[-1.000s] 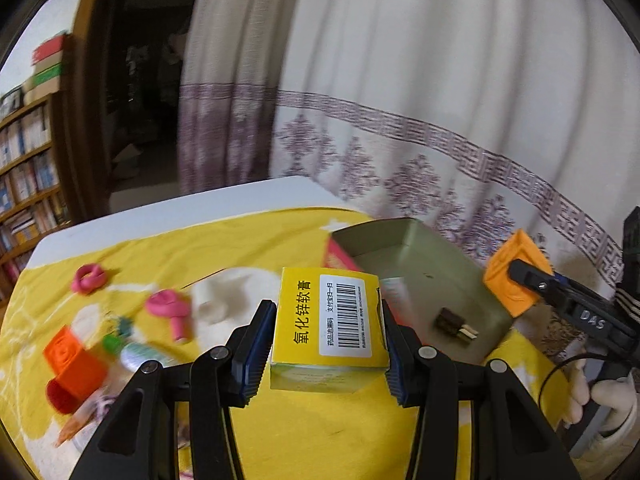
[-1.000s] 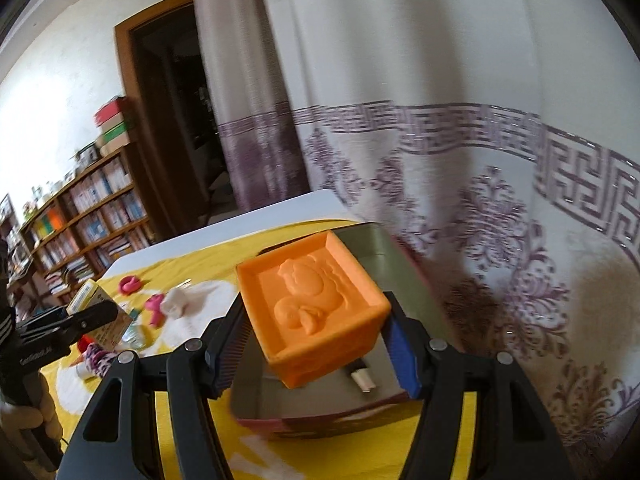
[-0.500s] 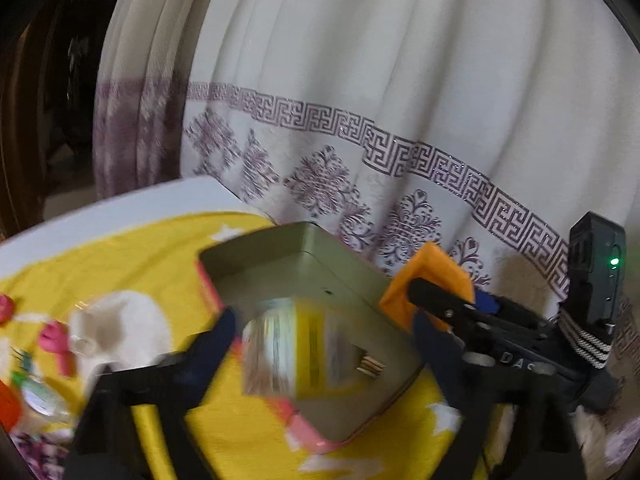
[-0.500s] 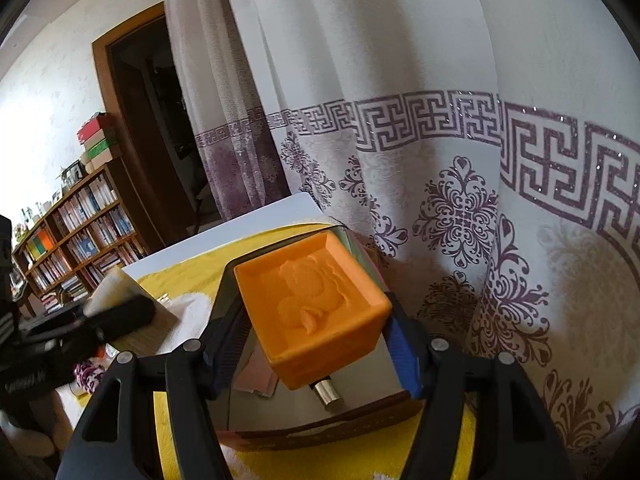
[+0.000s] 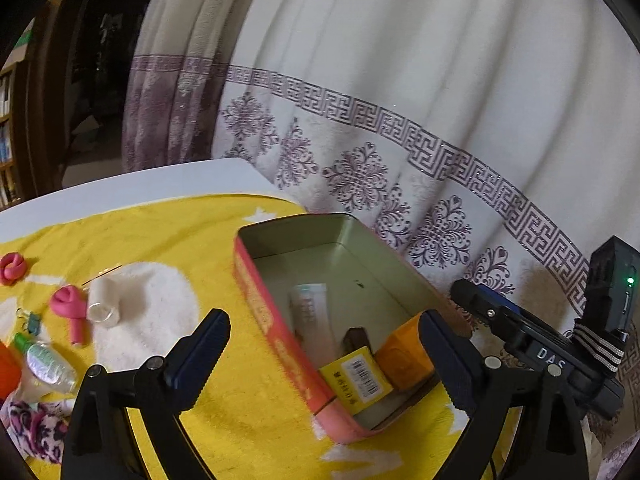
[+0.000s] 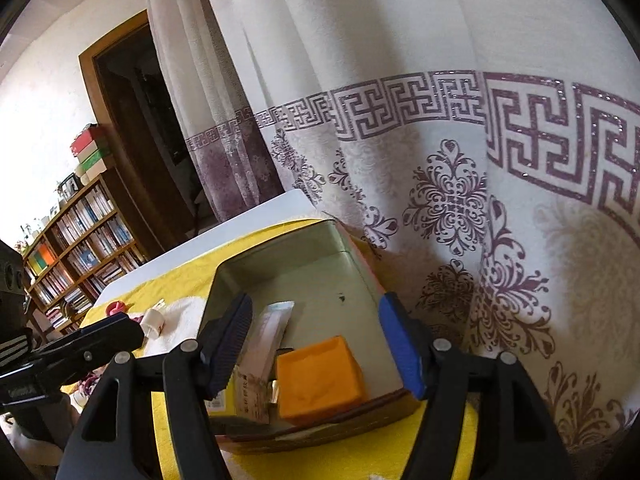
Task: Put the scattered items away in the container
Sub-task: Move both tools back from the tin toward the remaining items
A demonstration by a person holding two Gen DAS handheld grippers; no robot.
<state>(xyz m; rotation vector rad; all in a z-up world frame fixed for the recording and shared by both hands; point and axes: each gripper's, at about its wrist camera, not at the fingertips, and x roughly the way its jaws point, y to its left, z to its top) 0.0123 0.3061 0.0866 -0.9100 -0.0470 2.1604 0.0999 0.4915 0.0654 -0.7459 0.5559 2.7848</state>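
Both claws, left (image 5: 324, 356) and right (image 6: 316, 344), gape empty over the tin (image 5: 276, 336); pink toys (image 5: 68, 304) lie nearby.

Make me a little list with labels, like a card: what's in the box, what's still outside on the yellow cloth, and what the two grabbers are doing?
Container: open tin on the yellow cloth
Inside the tin: orange block, yellow box, white tube, a small dark item, too small to name
Still outside: pink toy, pink ring, white cup, small clear bottle, patterned cloth
Left gripper: open, holding nothing, over the tin's near end
Right gripper: open, holding nothing, above the orange block
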